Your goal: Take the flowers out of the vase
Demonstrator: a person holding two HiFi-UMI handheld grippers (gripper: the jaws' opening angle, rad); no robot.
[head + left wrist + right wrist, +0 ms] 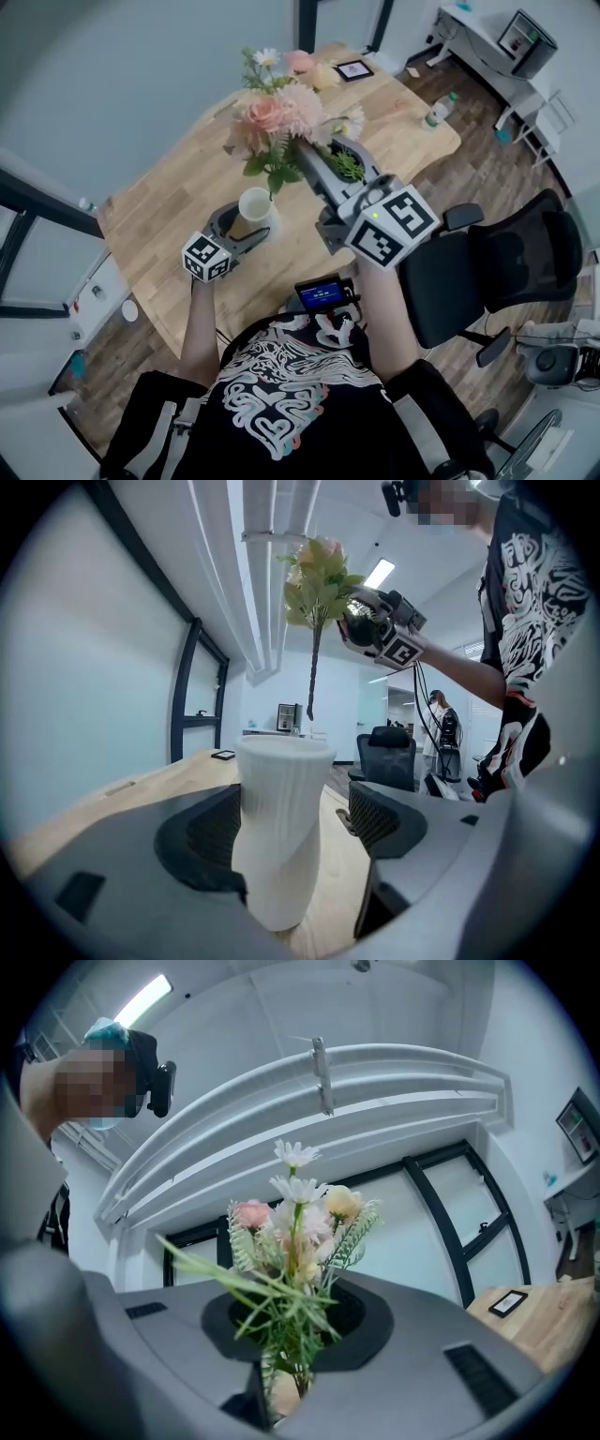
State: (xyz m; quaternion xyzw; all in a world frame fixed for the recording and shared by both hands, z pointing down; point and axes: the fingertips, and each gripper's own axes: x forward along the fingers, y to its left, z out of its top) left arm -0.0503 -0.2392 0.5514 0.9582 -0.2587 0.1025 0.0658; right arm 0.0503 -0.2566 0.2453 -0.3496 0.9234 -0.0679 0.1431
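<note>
A white ribbed vase (255, 206) stands on the wooden table (159, 234). My left gripper (242, 228) is shut around it. In the left gripper view the vase (279, 827) fills the space between the dark pads (208, 834). My right gripper (317, 161) is shut on the stems of a bouquet of pink, white and peach flowers (281, 111), held above and beyond the vase. In the left gripper view the bouquet (317, 572) is high up, and its bare stem end (310, 705) hangs just over the vase's rim. The right gripper view shows the flowers (300, 1227) rising from between its jaws.
A black office chair (492, 262) stands to the right of the table. A small framed picture (354, 68) and a bottle (438, 111) sit at the table's far end. A small screen (322, 292) hangs at the person's chest. A desk with a monitor (525, 39) stands at the far right.
</note>
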